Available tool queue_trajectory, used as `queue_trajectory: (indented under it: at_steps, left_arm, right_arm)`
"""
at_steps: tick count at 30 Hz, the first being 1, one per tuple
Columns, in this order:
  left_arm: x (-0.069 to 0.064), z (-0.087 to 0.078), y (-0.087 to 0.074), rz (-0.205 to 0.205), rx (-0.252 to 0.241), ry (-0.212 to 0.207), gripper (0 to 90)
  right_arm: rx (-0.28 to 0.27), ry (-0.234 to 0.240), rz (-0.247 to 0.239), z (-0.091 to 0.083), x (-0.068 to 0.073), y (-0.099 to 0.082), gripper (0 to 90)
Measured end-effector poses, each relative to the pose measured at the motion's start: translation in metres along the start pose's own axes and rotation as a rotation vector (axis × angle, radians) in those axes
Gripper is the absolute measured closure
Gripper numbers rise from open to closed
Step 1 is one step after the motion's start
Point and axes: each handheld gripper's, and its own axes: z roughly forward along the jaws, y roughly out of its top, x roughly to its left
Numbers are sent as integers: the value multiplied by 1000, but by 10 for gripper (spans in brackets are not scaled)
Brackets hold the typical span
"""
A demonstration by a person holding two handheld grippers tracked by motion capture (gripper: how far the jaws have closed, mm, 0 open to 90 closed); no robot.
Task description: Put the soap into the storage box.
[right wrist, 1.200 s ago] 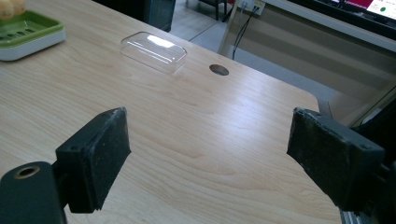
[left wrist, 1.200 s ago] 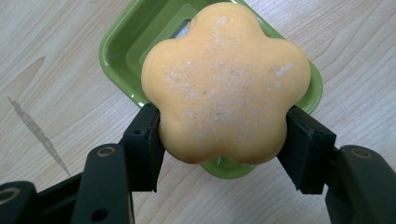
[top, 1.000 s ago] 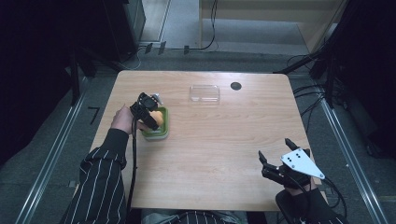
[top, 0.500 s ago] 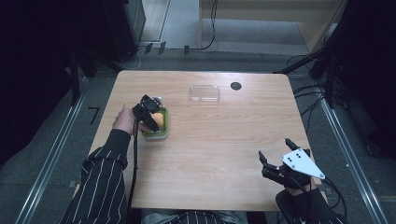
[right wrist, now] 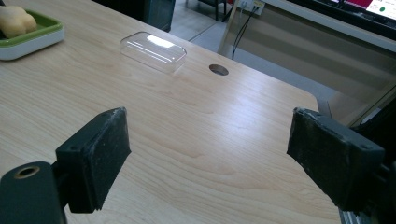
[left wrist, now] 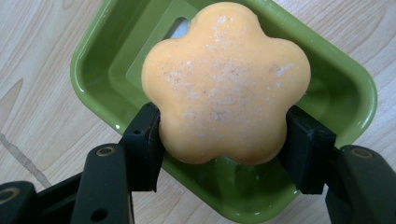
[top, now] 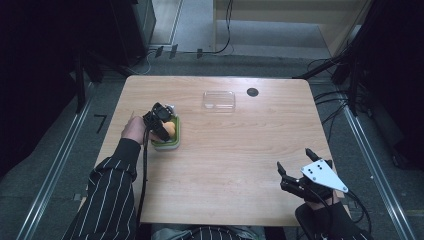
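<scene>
Left claw (left wrist: 223,140) closed on orange flower-shaped soap (left wrist: 226,81), one jaw pressed to each side of its near lobes. Soap held over green dish (left wrist: 348,88), partly tilted above the dish floor; contact with the floor not determinable. Dish standing on left half of desk (top: 240,165), just beside left hand (top: 133,131). Right claw (right wrist: 208,161) spread wide, nothing between the jaws, hovering low near desk's right front corner, well apart from dish. Clear plastic lid (top: 219,100) lying toward far edge, near small dark hole (top: 252,92) in desk surface.
</scene>
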Motion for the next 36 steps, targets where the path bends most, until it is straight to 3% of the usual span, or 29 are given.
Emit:
queue_trajectory:
  at_steps: [11,21,32,36]
  left_arm:
    - [-1,7,1,38,15,-3,389]
    - [0,3,0,31,0,-8,357]
    - [1,-8,-3,-19,-14,-5,151]
    - [0,-12,-4,-39,18,2,101]
  right_arm:
    - [-1,2,-3,0,0,0,133]
    - [-2,1,0,0,0,0,133]
    - [-6,0,-2,-1,1,0,133]
    - [-6,0,0,-1,1,0,133]
